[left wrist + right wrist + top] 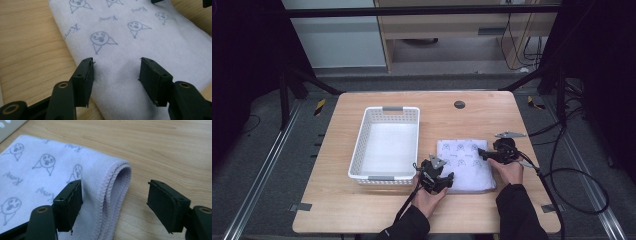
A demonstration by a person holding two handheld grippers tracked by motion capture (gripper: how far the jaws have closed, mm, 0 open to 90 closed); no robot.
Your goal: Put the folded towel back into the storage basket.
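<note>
A folded white towel [464, 162] printed with small blue figures lies on the wooden table, right of the basket. My left gripper [443, 179] is open at the towel's near left corner; in the left gripper view its jaws straddle the towel [125, 50] surface, the left fingertip [86, 72] near the cloth's edge. My right gripper [481, 152] is open at the towel's right edge. In the right gripper view the stitched, folded edge [117, 185] sits between the two jaws, with the left fingertip [70, 200] over the cloth and the right one above bare wood.
A white plastic basket [362, 145] stands left of the towel, nothing seen inside. A dark round grommet [459, 104] sits in the table near its far edge. Cables [572, 185] trail off the right side. Bare wood lies beyond the towel.
</note>
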